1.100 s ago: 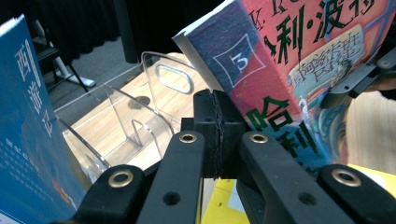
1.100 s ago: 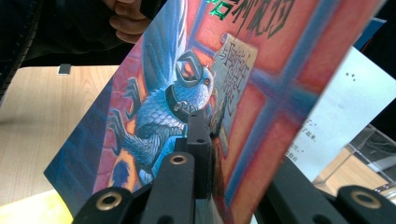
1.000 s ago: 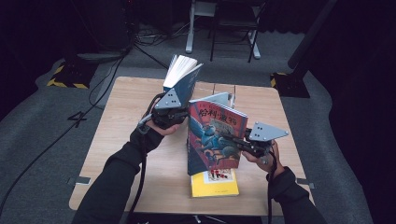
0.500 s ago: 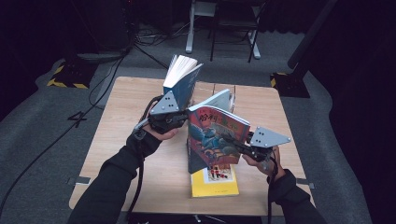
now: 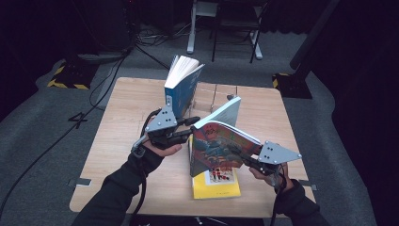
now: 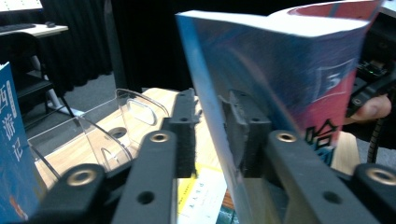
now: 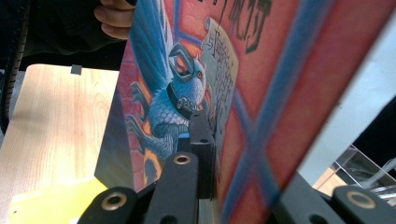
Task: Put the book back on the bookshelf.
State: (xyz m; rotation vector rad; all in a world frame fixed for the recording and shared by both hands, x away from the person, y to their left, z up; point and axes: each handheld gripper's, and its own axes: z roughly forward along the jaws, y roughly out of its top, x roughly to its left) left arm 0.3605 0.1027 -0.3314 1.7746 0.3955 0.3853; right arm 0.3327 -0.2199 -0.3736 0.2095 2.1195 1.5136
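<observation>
On the wooden table (image 5: 117,141), ringed by grey floor (image 5: 42,132), the right gripper (image 5: 244,157) at four o'clock clamps the red book (image 5: 219,150). The left gripper (image 5: 190,128), its jaws just opening, has the book's edge between them with a gap at one pad.

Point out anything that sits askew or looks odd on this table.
The red illustrated book hangs tilted above the table, clamped at one edge by the right gripper. The left gripper has just been opening; the book sits between its jaws. The blue book stands fanned open.

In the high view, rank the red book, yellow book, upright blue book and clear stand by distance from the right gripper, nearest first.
From the right gripper:
1. Red book, in its jaws.
2. Yellow book, flat beneath.
3. Clear stand, mid-table behind.
4. Blue book, upright, far left.
</observation>
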